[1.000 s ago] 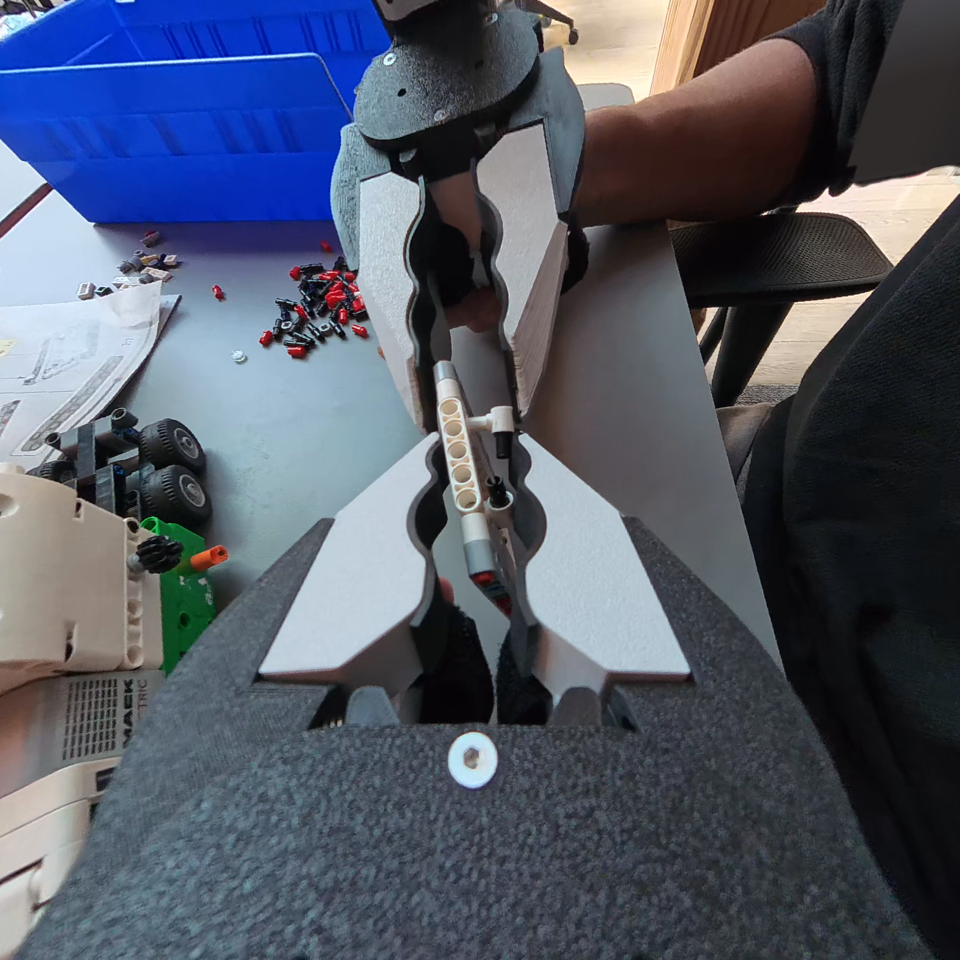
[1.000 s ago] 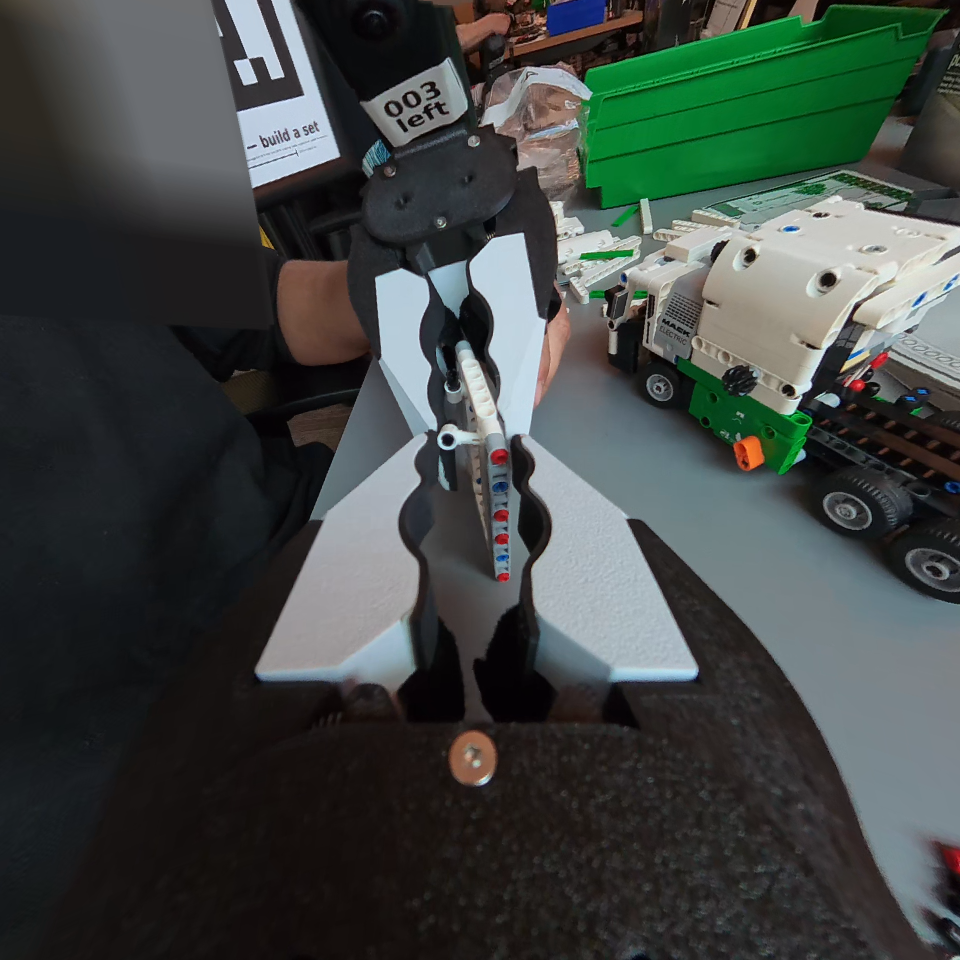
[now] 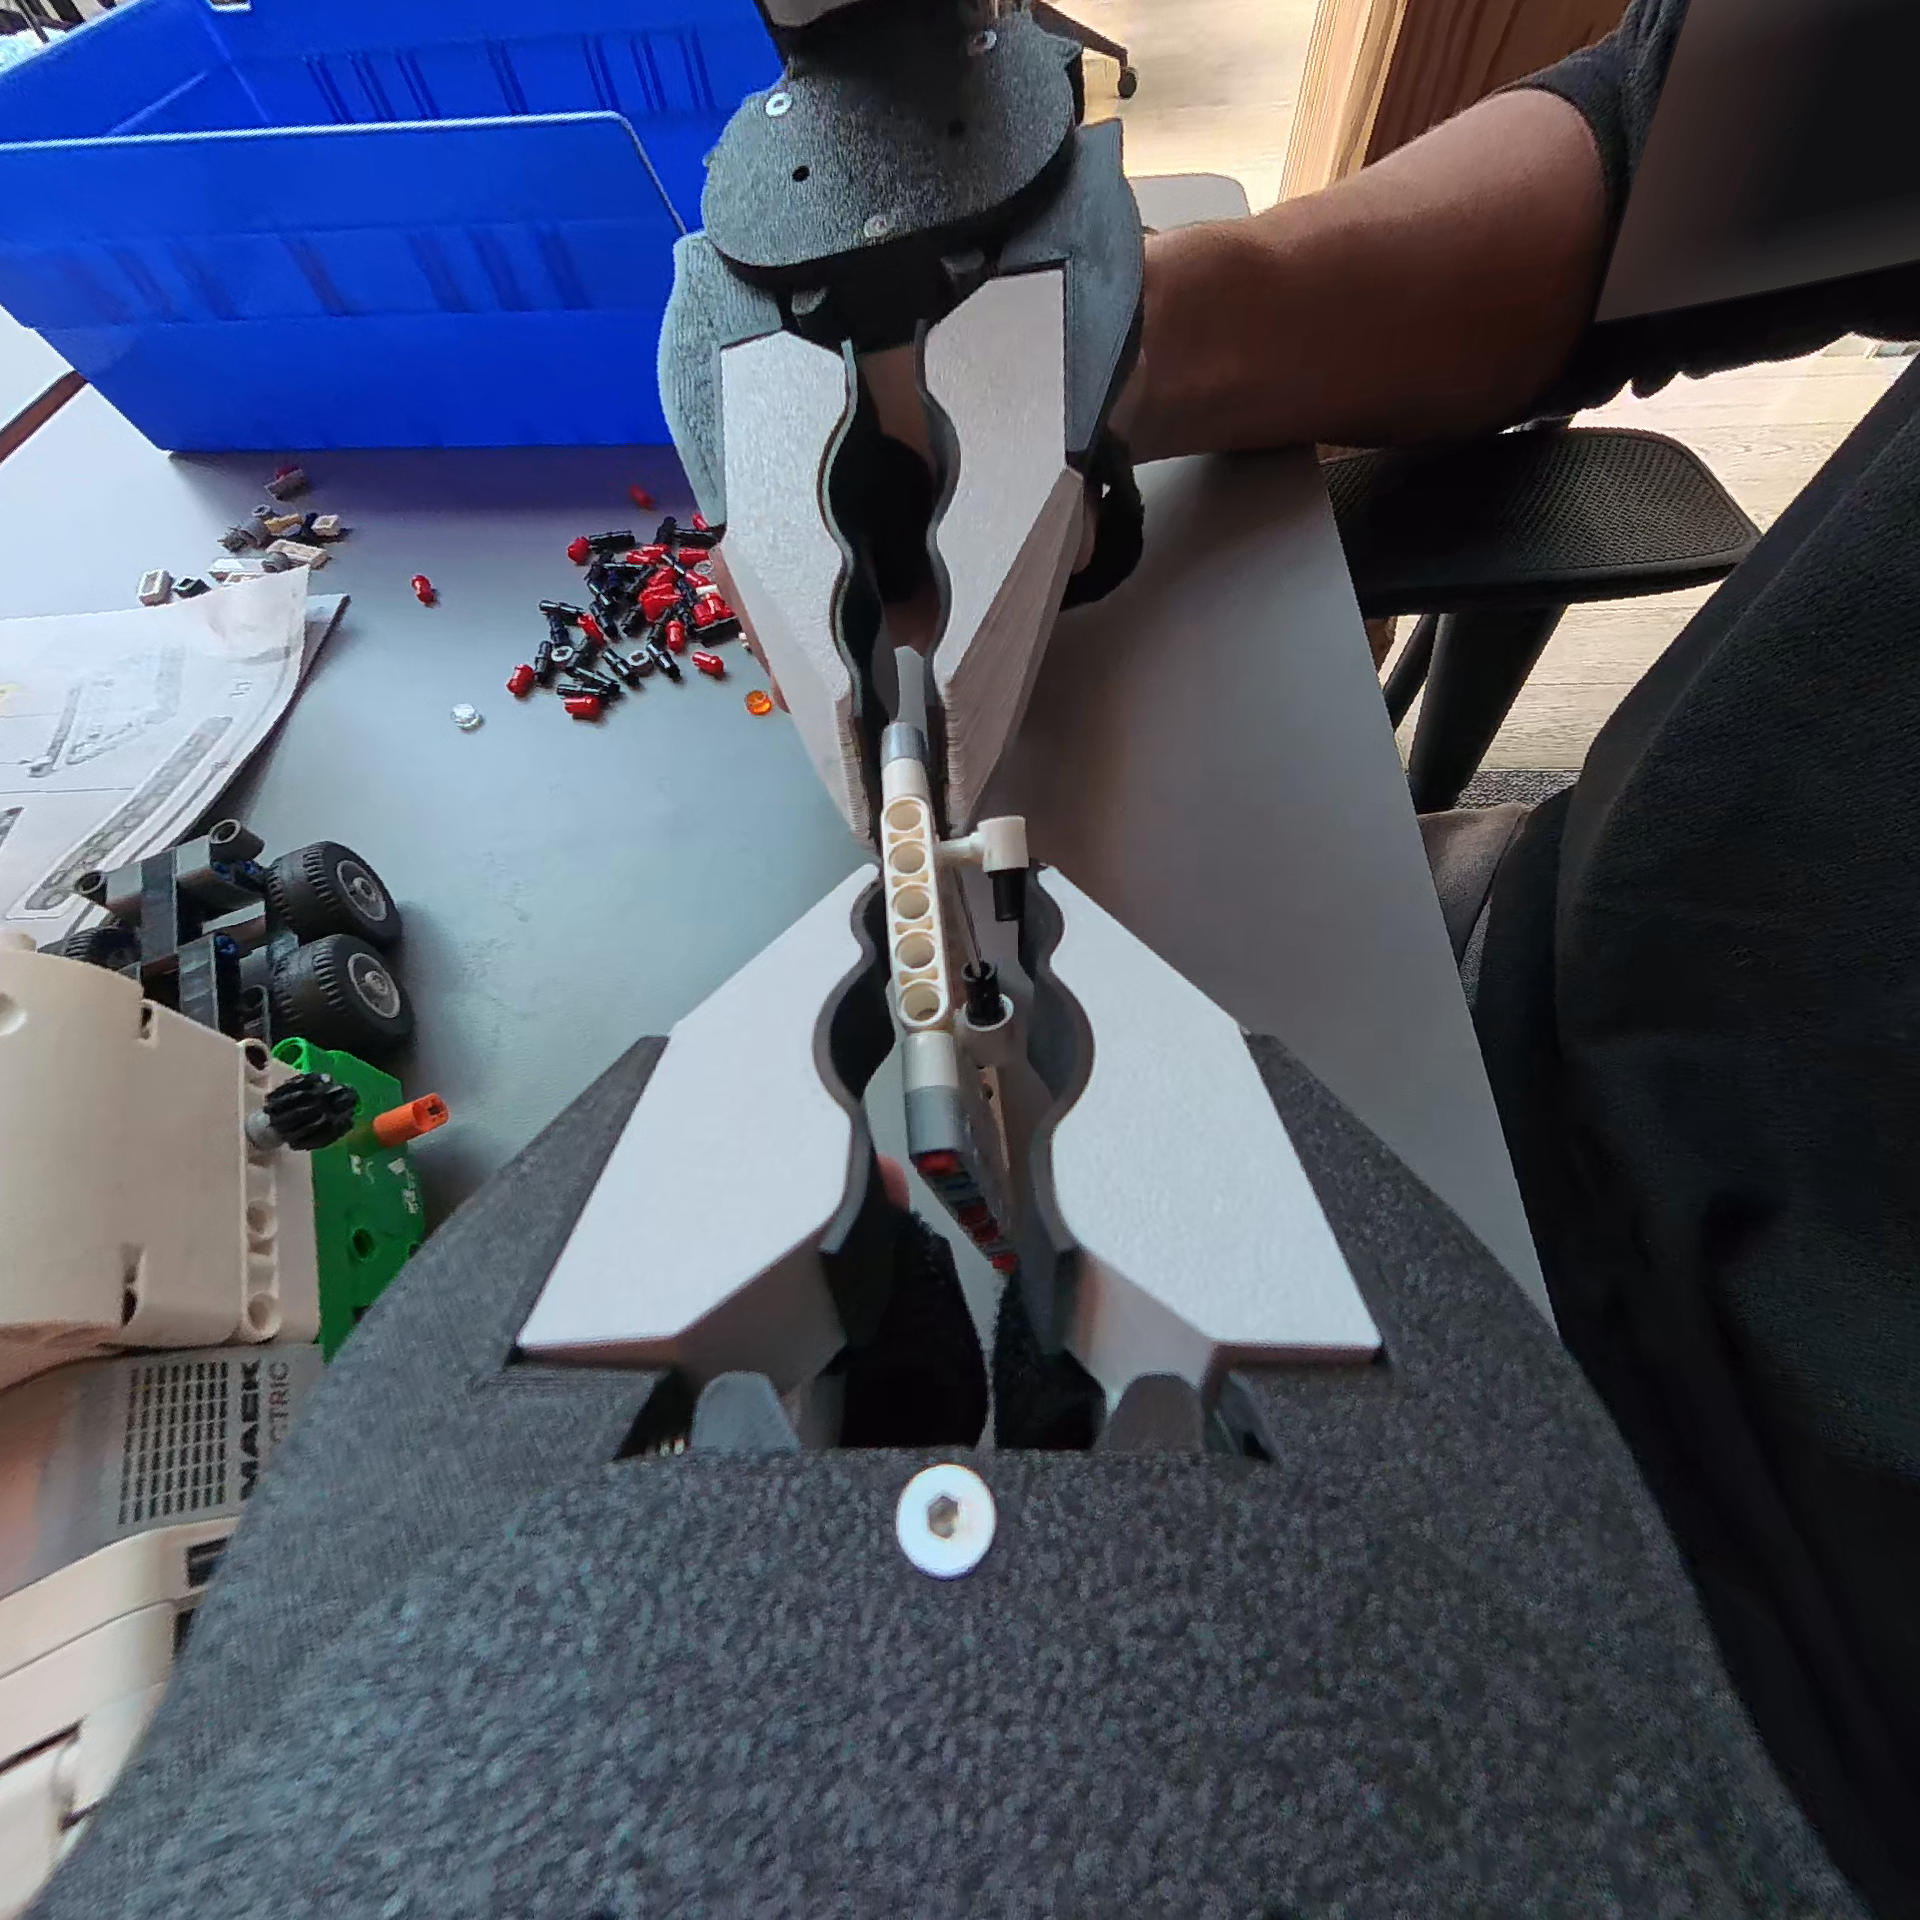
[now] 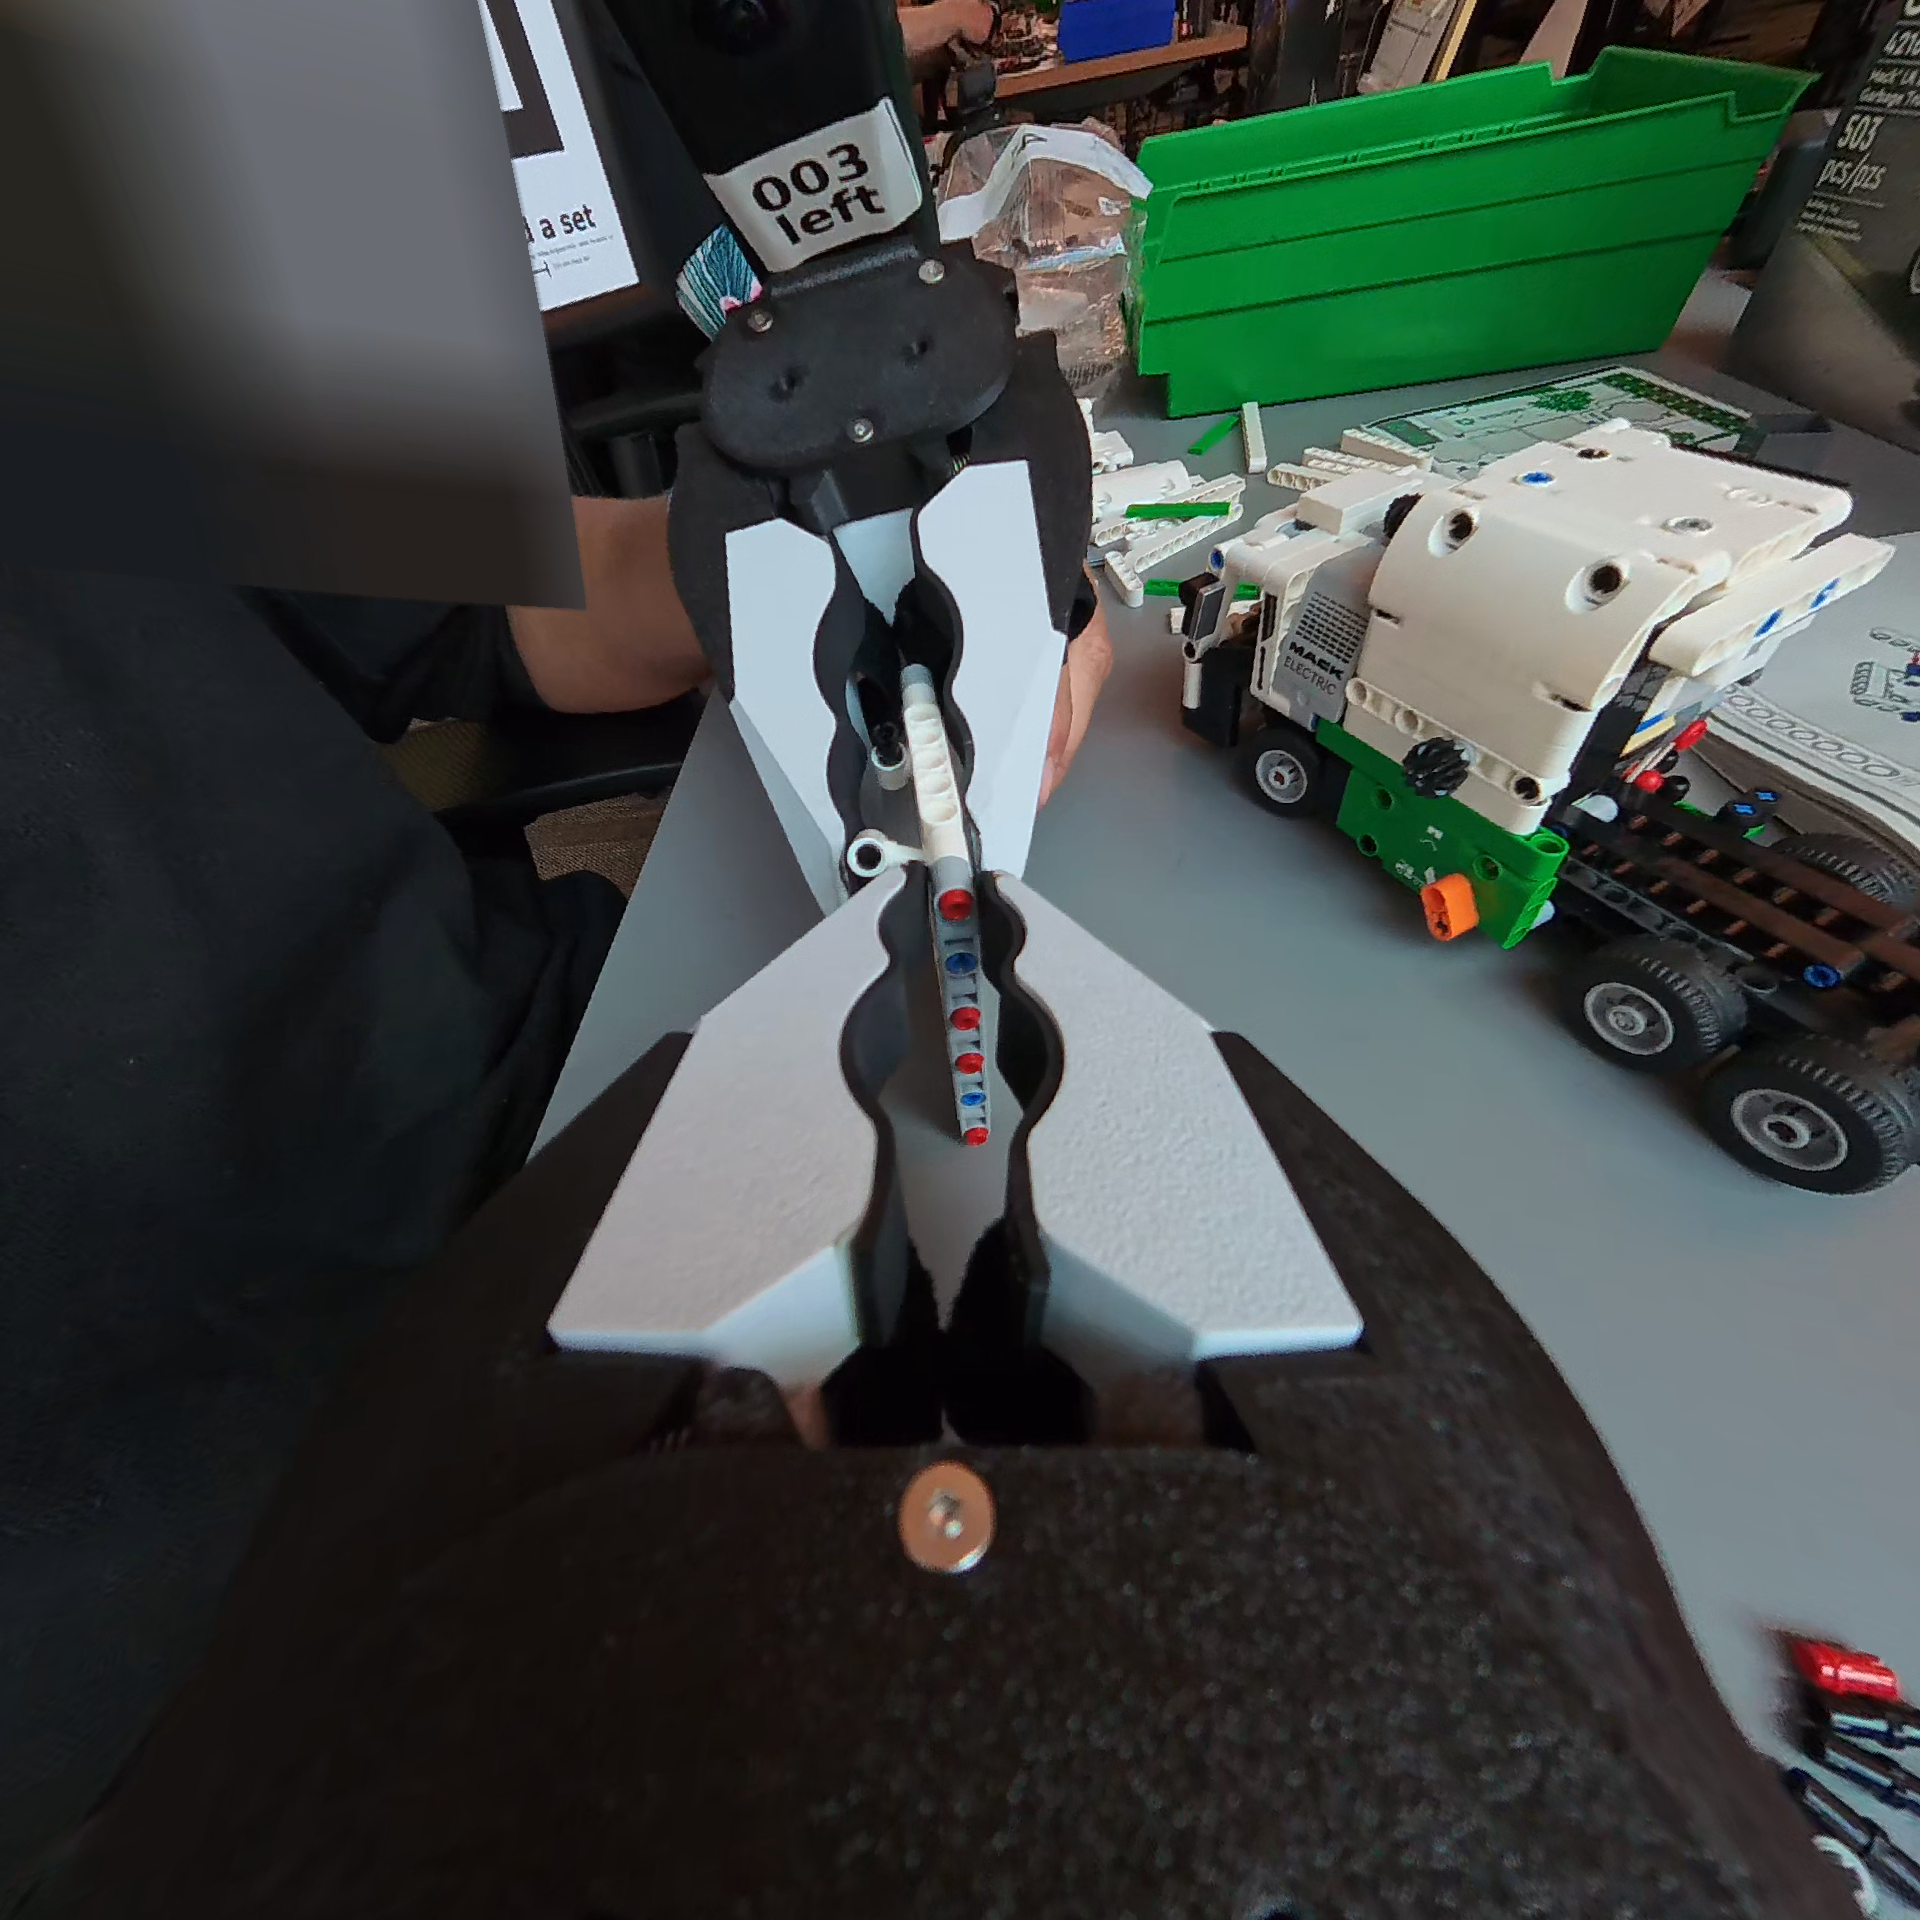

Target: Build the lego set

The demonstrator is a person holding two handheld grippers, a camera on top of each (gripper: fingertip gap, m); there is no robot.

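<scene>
Mid-assembly: left hand-held gripper (image 3: 940,1049) and right hand-held gripper (image 4: 951,997), tip to tip, both clamp the white-and-grey holed plastic beam assembly (image 3: 925,935) above the grey surface (image 3: 623,883). Next likely pressing its halves together; white-green truck (image 4: 1507,665) at 2 o'clock.

A white holed beam (image 3: 916,914) joined end-on to a grey beam (image 4: 961,1013) with red and blue pins hung above the table (image 4: 1299,1039), left of the truck (image 4: 1538,727).

A white tag (image 4: 816,192) with print sits on the left tool (image 4: 920,831). The white sign (image 4: 566,156) far left, the toy truck (image 4: 1311,649) front and the dark box (image 4: 1860,145) far right carry print too.
</scene>
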